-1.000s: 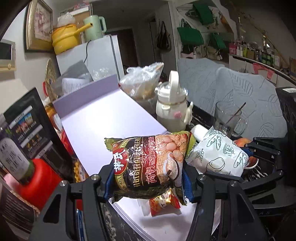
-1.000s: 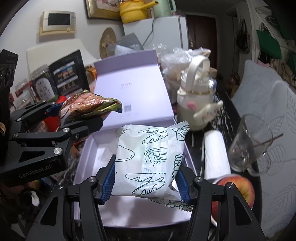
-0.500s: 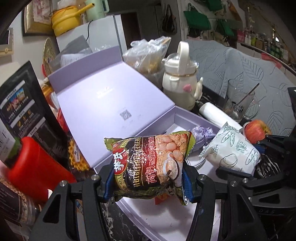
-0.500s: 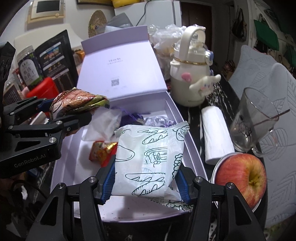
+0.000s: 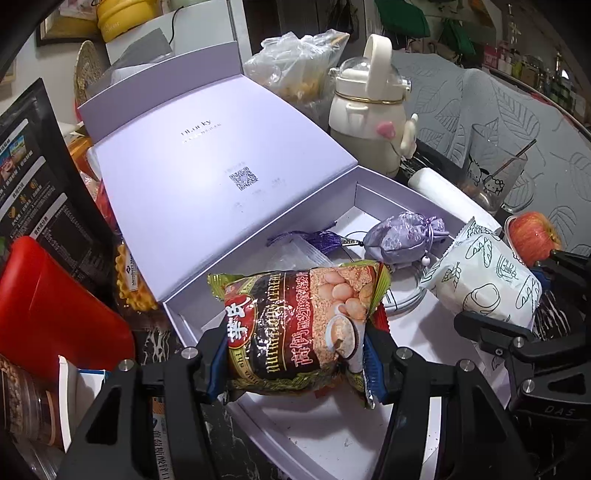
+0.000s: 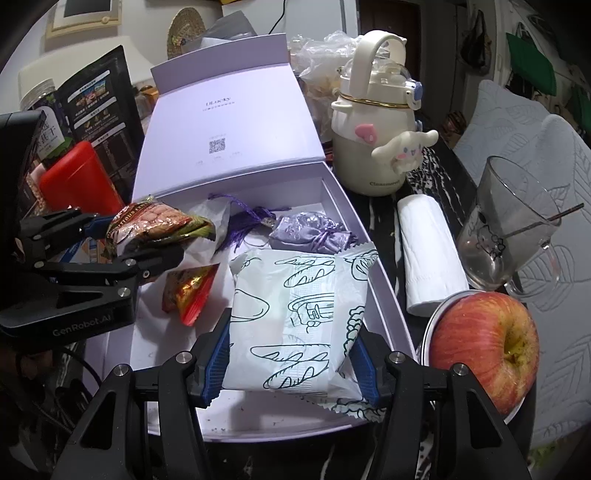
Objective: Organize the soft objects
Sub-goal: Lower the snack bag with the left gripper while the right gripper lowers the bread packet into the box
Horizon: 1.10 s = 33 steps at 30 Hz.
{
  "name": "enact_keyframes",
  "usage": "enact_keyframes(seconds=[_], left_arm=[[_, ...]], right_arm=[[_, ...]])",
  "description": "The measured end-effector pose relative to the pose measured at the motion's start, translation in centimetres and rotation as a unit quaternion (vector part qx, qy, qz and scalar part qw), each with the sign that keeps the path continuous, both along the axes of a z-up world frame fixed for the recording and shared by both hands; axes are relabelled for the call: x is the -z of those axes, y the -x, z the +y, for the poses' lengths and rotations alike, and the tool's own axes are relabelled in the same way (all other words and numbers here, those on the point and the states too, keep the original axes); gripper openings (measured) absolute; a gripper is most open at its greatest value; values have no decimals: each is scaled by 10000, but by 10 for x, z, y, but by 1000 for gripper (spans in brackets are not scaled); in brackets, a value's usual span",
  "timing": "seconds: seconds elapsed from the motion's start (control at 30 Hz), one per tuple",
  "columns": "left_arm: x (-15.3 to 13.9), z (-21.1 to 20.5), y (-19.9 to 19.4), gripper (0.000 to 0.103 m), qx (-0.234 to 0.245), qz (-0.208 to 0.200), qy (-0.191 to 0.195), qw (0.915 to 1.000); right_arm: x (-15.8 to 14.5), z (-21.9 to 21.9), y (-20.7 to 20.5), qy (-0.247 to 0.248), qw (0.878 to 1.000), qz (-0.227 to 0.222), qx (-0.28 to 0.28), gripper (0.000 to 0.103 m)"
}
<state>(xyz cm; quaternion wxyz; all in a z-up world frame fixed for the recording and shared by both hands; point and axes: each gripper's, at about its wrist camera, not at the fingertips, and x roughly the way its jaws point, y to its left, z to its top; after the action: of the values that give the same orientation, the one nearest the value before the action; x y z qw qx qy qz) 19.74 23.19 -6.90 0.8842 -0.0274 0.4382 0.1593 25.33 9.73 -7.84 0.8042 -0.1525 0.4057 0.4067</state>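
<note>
Cluttered bench [image 6: 436,192]: both hand-held grippers have dropped toward the open lilac box [image 6: 343,206], left hand-held gripper [image 5: 295,363] clamped on the cereal packet [image 5: 299,325], right hand-held gripper [image 6: 290,360] on the bread packet [image 6: 295,317].

The cereal packet [image 5: 303,325] hides most of the red snack pack [image 5: 380,319] under it, and the apple's plate [image 6: 430,325] is mostly covered.

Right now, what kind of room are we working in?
Probably a lived-in home kitchen or dining corner: a white fridge topped by a yellow pot, a cluttered dark marble-patterned table, and a red apple on it.
</note>
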Motion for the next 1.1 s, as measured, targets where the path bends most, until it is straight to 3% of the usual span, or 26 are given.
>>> enact_keyframes(seconds=[0.17,0.7,0.9,1.1], left_arm=[[5,-6,-2,58,1,175,-130,9998],[19,-8,-5,61,-142,575,147,9981],[20,-14,4,71,-107,673,131,9976],[19,-18,13,72,-118,656,127,9977]], right_arm=[[2,3,0,121,9999,-20,-2,58],[2,3,6,324,9993,-172,78,63],[-2,-1,11,388,9989,-245,130,64],[-8,-5,17,408,9984,-334,184,65]])
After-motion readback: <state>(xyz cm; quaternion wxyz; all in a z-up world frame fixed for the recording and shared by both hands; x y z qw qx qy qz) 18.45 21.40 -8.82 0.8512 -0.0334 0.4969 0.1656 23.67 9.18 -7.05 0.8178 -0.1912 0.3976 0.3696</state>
